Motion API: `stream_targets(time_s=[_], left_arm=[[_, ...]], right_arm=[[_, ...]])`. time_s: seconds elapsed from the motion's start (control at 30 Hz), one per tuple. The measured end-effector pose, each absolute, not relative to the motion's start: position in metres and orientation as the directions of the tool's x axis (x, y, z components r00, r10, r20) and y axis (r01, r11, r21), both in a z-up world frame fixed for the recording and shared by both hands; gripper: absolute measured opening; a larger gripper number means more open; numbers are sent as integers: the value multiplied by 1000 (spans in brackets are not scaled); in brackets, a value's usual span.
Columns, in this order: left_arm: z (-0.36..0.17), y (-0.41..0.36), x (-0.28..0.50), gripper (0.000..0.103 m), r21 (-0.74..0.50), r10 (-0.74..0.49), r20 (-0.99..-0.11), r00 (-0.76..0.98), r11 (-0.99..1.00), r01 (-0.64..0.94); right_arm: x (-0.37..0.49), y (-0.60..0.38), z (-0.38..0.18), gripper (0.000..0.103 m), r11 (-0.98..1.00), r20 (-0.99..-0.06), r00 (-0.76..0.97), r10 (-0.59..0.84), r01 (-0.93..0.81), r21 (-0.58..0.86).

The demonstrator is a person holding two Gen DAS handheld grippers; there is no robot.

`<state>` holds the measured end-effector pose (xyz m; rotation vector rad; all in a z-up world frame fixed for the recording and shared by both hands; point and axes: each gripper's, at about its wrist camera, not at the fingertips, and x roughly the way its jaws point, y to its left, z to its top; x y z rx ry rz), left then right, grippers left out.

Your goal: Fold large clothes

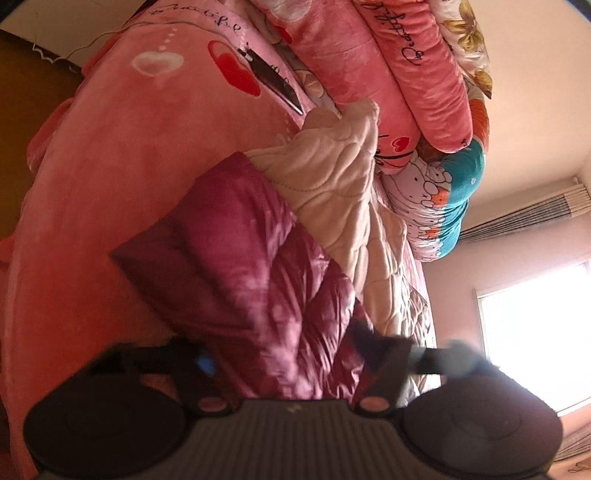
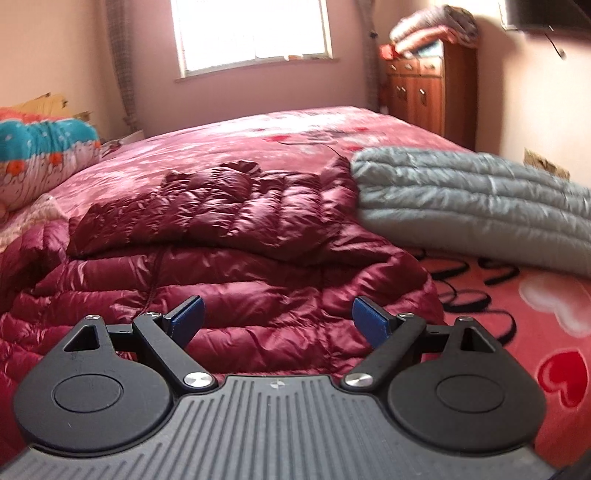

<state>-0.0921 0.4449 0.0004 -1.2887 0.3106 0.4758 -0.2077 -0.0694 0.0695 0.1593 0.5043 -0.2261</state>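
We see a bed [image 2: 524, 306] under a pink heart-print blanket, in a pink-walled room with a bright window [image 2: 251, 33] behind its far edge and a wooden cabinet [image 2: 424, 92] by the far right corner. The maroon jacket [image 2: 221, 266] lies near the bed's near edge, partly folded, its long axis running left to right across the bed. A grey jacket [image 2: 476, 203] lies folded beside it, touching its right end. Our right gripper [image 2: 277, 321] hovers over the maroon jacket, jaws apart and empty. Our left gripper [image 1: 284, 354] is blurred, with maroon fabric between its fingers; we cannot tell whether it grips.
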Motion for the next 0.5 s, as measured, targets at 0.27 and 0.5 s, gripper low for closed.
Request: stream_targets(time_s=[0.27, 0.5], left_arm=[[10, 441, -91, 13, -858, 157, -425, 892, 243, -452], [50, 430, -90, 10, -848, 174, -330, 928, 378, -373]], right_arm=[[-192, -66, 65, 103, 976, -477, 866, -151, 206, 65], [-183, -96, 69, 103, 942, -467, 872, -148, 268, 201]])
